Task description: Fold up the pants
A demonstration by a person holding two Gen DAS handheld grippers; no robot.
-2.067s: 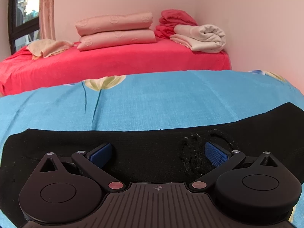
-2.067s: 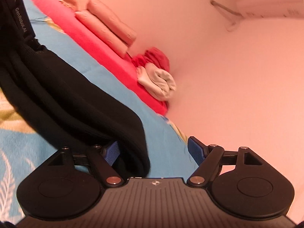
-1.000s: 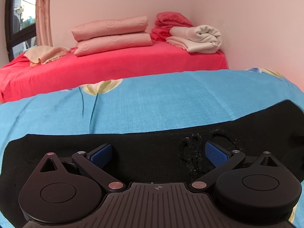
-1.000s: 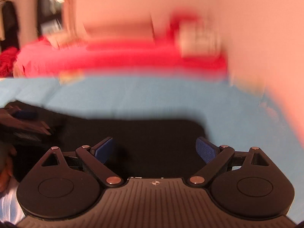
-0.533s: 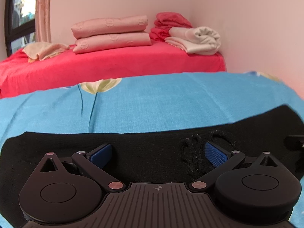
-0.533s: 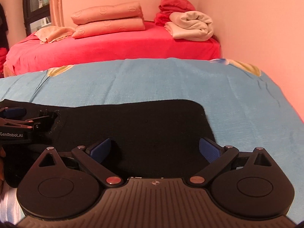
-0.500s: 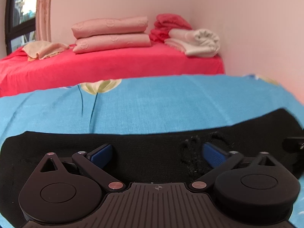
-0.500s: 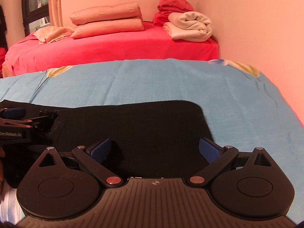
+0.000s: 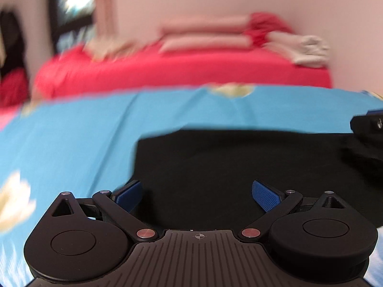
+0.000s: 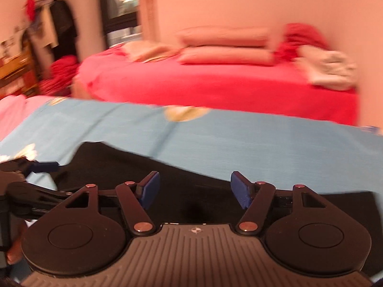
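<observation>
Black pants (image 9: 239, 165) lie flat on a blue flowered sheet (image 9: 71, 143); their left end shows in the left wrist view. My left gripper (image 9: 197, 195) is open wide just over that end, with nothing pinched between its blue pads. The right gripper (image 9: 368, 124) shows at this view's right edge. In the right wrist view my right gripper (image 10: 195, 189) hovers over the pants (image 10: 119, 165). Its jaws are closing, black cloth lies under the gap, and the pads do not press on it. The left gripper (image 10: 36, 167) is at that view's left edge. Both views are blurred.
Behind the blue sheet stands a red bed (image 10: 215, 88) with two pink pillows (image 10: 225, 45) and folded blankets (image 10: 330, 69) against the wall. A window and hanging clothes (image 10: 57, 24) are at far left. A hand (image 10: 14, 251) shows at the lower left.
Both views have swung left along the pants, and the pants' left end has come into the left view. The right gripper's pads stand closer together than before.
</observation>
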